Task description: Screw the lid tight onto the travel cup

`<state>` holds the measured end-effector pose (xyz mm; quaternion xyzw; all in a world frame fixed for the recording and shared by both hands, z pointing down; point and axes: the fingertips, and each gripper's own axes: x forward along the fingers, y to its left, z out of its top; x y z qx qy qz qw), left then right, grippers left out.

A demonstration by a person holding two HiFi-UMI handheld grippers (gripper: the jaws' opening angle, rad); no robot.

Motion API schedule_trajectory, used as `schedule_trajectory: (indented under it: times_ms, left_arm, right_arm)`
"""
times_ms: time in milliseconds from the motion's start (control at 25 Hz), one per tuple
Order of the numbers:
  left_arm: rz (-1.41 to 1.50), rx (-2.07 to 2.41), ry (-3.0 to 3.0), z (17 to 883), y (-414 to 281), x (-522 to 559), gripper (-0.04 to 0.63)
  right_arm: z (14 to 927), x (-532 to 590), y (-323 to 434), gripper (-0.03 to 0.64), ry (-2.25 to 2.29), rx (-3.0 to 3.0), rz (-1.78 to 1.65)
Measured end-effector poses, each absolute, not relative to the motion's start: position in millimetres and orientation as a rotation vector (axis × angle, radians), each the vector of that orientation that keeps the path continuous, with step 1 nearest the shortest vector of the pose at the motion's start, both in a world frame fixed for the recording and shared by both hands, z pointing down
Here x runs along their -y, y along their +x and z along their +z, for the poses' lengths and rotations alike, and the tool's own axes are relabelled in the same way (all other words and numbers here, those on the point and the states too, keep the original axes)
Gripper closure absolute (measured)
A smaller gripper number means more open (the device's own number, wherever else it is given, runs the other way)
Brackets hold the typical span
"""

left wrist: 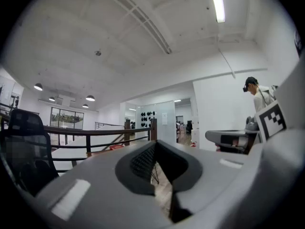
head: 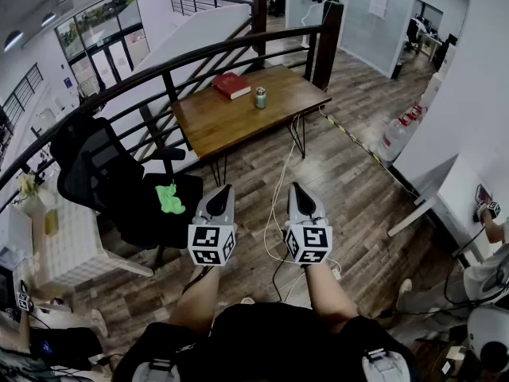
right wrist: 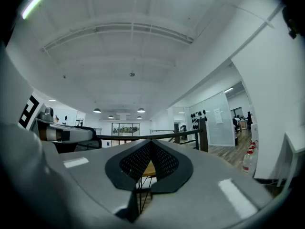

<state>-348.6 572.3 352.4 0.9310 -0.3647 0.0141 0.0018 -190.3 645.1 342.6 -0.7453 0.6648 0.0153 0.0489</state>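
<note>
From the head view, the left tongs [head: 222,191] and right tongs [head: 297,189] are held level side by side. The cup [head: 260,97] stands on the desk [head: 223,126] well ahead of them, so this looks like a carrying pose.

The left gripper view shows its jaws together with nothing between them.

The right gripper view shows the same, closed and empty.

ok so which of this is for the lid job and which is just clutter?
Job: small green travel cup with a pale top, on the brown wooden table; left gripper and right gripper, both shut and empty.
Lying about: red book beside the cup; black office chair; bright green item on its seat; white cable on the floor.
</note>
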Motion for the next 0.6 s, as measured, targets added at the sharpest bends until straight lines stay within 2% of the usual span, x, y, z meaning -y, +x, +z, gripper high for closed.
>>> schedule_trajectory:
  times_ms: [600]
  left_arm:
    - [-0.013, 1.086, 2.921, 356, -373, -529, 0.543]
  right_arm:
    - [344, -611, -211, 0.615, -2.317, -1.931, 0.074]
